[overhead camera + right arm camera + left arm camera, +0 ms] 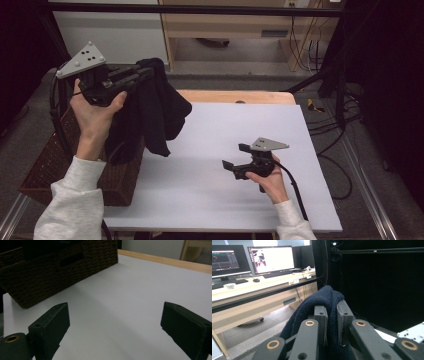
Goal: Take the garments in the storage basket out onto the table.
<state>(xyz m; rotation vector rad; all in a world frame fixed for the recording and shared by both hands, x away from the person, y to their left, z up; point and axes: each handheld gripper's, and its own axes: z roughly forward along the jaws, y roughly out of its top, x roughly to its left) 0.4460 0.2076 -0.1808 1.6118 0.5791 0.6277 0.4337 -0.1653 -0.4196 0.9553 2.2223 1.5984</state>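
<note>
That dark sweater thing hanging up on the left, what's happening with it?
A person's left hand-held gripper is shut on a dark knitted garment, holding it up so it hangs over the edge of the wicker basket beside the white table. The right hand-held gripper sits open above the table surface, holding nothing.

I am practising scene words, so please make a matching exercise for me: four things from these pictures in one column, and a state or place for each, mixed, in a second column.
Things:
1. left gripper
2. right gripper
3. garment
4. basket

States or places:
A. hangs in the air, dark and knitted
B. open, over the white table
C. brown and woven, at the table's left edge
D. shut on cloth, held high

Pairs: 1-D, 2-B, 3-A, 4-C
</note>
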